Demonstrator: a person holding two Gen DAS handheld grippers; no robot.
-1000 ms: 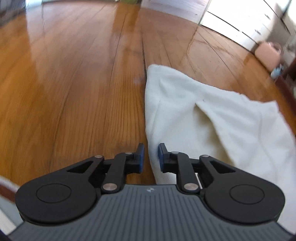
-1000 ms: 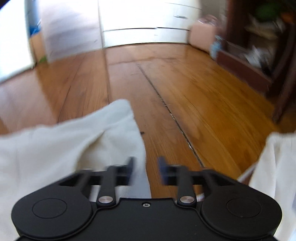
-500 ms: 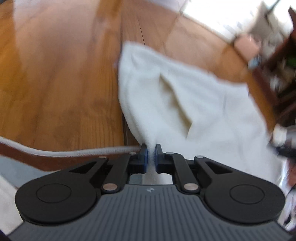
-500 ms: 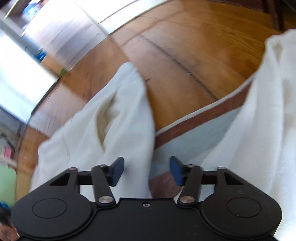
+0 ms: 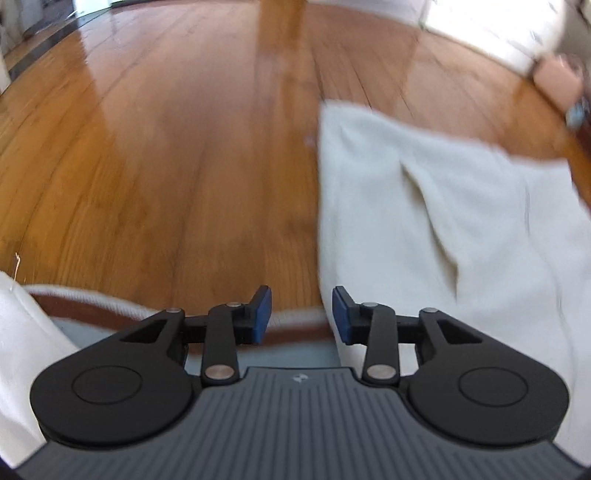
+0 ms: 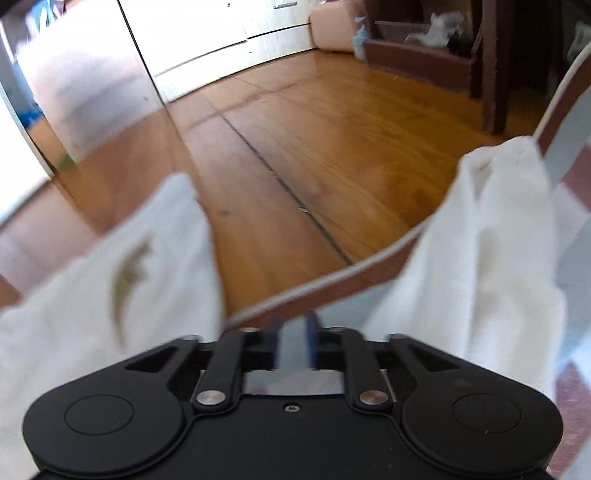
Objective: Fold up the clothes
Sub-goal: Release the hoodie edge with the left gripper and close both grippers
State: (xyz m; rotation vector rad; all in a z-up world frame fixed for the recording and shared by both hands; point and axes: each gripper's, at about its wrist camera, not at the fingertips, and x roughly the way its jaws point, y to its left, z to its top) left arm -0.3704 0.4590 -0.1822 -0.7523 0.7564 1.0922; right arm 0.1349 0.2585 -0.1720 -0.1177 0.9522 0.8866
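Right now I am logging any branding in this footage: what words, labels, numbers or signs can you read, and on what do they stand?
No readable text in either view.
Small pale emblem on the ribbed grey body of the left gripper: a mark, not letters, too small to make out.
White cloth garment, wooden plank floor, pink box by the wall: no label visible.

I see a glossy wooden plank floor (image 5: 166, 155) with a dark seam running along one board joint in my right wrist view. A cream-white garment (image 5: 424, 229) lies spread flat on the boards, one slanted fold across it. Nearest me a rug's edge (image 6: 332, 284) rests on the floor, red-brown band with pale trim, and another white cloth (image 6: 491, 236) lies bunched over it.
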